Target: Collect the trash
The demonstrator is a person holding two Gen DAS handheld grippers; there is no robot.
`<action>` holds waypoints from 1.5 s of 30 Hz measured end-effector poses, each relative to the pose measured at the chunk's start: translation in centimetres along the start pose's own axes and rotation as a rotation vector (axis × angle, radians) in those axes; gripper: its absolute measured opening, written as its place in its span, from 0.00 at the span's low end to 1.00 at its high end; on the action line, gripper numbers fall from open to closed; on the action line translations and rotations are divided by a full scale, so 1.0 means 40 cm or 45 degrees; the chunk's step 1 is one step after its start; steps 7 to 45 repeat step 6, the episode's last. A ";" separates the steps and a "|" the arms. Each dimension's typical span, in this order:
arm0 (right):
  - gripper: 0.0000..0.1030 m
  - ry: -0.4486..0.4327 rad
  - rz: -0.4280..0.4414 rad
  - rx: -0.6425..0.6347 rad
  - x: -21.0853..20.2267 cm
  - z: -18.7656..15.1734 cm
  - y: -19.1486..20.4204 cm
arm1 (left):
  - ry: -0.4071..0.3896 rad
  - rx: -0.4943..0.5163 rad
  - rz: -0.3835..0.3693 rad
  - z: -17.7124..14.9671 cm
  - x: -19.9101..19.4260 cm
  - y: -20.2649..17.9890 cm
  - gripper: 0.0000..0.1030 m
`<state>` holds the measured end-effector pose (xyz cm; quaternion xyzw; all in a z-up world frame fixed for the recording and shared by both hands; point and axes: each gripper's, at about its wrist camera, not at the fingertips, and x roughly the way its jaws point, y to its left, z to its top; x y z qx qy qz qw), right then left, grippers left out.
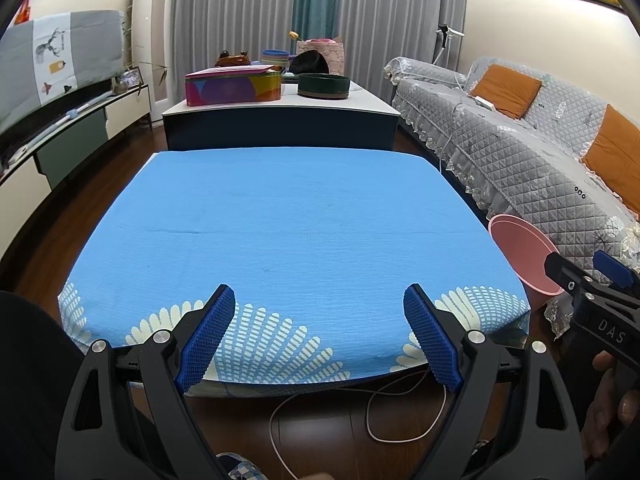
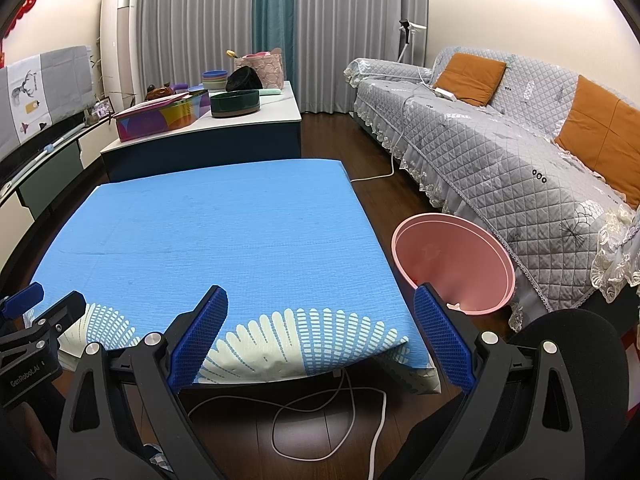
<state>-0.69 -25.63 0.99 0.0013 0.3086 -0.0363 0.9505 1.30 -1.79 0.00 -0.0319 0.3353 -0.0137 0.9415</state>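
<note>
A pink bin (image 2: 454, 264) stands on the floor to the right of the table, beside the sofa; its rim (image 1: 520, 252) also shows at the right in the left wrist view. The table wears a blue cloth (image 1: 288, 232) with white flower prints, and I see no trash on it (image 2: 208, 236). My left gripper (image 1: 320, 336) hangs open over the table's near edge, nothing between its blue pads. My right gripper (image 2: 320, 340) is open too, at the near right corner, its right finger (image 2: 444, 344) in front of the bin. Something small and pale lies in the bin's bottom.
A grey quilted sofa (image 2: 500, 148) with orange cushions runs along the right. Behind the blue table, a white-topped low table (image 1: 280, 106) carries a colourful tin, a dark round bowl and stacked bowls. A white cable (image 2: 320, 412) loops on the wooden floor below the near edge.
</note>
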 end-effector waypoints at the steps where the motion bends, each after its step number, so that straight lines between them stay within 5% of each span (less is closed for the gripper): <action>1: 0.90 -0.001 -0.001 0.001 0.000 0.001 0.000 | 0.003 -0.002 0.001 0.001 0.001 0.003 0.81; 45: 0.90 0.000 -0.001 0.001 0.001 0.001 -0.002 | 0.009 -0.007 0.003 0.002 0.004 0.005 0.81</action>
